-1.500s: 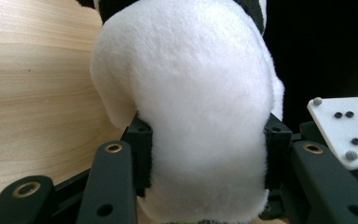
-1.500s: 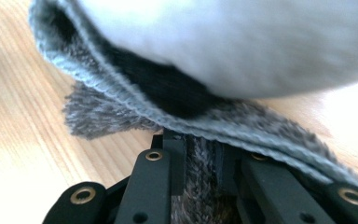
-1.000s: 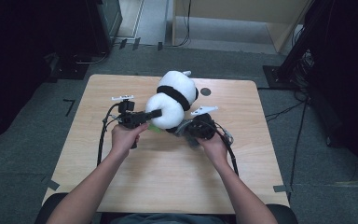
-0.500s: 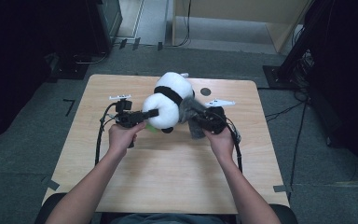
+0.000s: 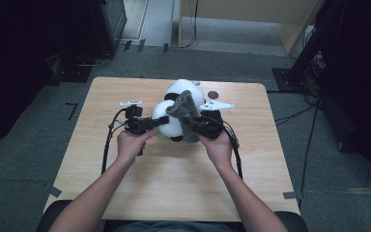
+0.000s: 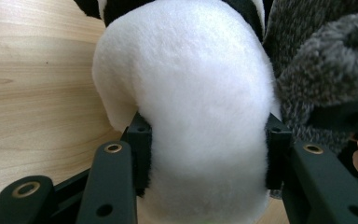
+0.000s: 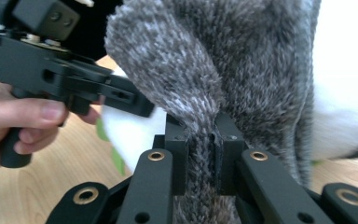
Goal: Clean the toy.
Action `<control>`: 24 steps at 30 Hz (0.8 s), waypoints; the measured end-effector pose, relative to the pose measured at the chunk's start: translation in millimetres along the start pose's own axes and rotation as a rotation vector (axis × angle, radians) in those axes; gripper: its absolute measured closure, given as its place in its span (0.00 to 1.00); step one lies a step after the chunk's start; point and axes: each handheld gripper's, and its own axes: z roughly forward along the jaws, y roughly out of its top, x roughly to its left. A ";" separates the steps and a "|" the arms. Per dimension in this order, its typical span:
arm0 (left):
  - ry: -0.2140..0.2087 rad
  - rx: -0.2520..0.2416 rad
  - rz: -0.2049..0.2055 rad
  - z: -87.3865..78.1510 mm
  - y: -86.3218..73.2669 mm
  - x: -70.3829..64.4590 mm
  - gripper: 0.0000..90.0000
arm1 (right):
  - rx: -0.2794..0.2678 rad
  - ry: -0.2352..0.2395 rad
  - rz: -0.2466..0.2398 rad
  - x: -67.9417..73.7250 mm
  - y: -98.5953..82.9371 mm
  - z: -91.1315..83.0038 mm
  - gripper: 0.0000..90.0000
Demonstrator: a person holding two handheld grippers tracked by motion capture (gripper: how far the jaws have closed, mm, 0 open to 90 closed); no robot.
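A white and black plush panda lies on the wooden table near the middle. My left gripper is shut on a white plush part of the panda, which bulges between the jaws. A grey fuzzy knit cloth drapes over the panda's right side. My right gripper is shut on a fold of that grey cloth, pinched tight between its pads. In the right gripper view the left gripper and the hand holding it sit at the left.
A small dark round disc lies on the table behind the panda. Something green peeks out under the panda. Cables trail from both grippers across the table. Dark equipment and stands surround the table on the floor.
My right gripper has risen and moved left, pulling the grey cloth up over the panda's right side. The left gripper keeps its hold on the white plush.
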 end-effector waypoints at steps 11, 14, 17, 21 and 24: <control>0.017 -0.001 -0.017 -0.3 -0.3 -1.0 0.59 | 0.029 0.058 -0.061 29.9 -12.2 21.0 0.89; 0.005 -0.014 -0.044 -1.4 0.3 0.8 0.59 | 0.026 0.072 -0.059 35.1 -14.7 23.6 0.90; -0.026 -0.034 -0.086 -2.3 0.9 2.4 0.59 | 0.040 0.106 -0.075 44.3 -19.0 29.0 0.90; -0.044 -0.047 -0.104 -4.8 2.0 1.2 0.59 | 0.053 0.109 -0.142 56.9 -27.0 39.1 0.90; -0.041 -0.047 -0.111 -5.2 2.2 1.5 0.59 | 0.071 0.094 -0.199 58.2 -32.3 45.1 0.90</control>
